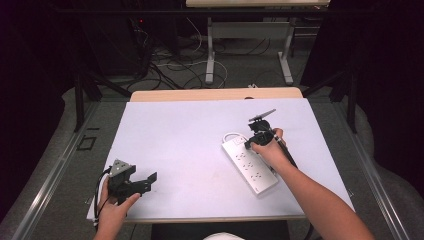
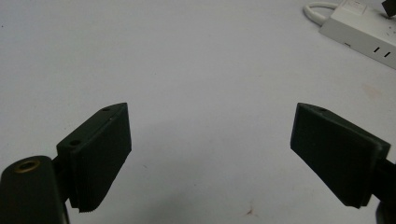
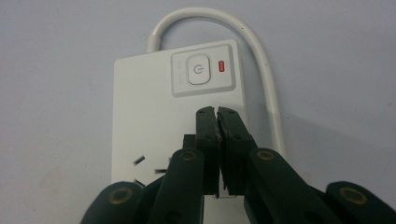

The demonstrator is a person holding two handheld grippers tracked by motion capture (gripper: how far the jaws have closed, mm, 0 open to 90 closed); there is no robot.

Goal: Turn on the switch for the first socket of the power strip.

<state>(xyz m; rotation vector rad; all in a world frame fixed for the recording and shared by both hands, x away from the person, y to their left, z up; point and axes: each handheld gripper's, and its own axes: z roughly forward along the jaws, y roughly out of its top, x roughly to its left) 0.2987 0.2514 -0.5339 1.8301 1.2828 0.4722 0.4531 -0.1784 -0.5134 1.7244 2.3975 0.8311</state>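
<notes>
Closest to the high view's lens, at the near edge of the table (image 1: 210, 107), the person's left hand (image 1: 112, 202) holds the left gripper (image 1: 145, 182) low over the white sheet (image 1: 185, 140); its jaws stand wide apart with nothing between them, and in the left gripper view bare sheet shows in the gap.

Farther right, the right hand (image 1: 267, 150) holds the right gripper (image 3: 217, 112) above the far end of a white power strip (image 1: 250, 165). Its jaws are pressed together, tips side by side, gripping nothing — they hang just short of the strip's switch panel. That panel carries a pale square button (image 3: 199, 70) marked with a power symbol, and beside it a small red indicator light (image 3: 222, 66) glows. A white cord (image 3: 261, 70) loops out from the strip's end and curves down along its side.

Socket slots run along the strip's length — no brand name or lettering is legible on it. The strip lies flat on the sheet, angled, well apart from the left gripper.
</notes>
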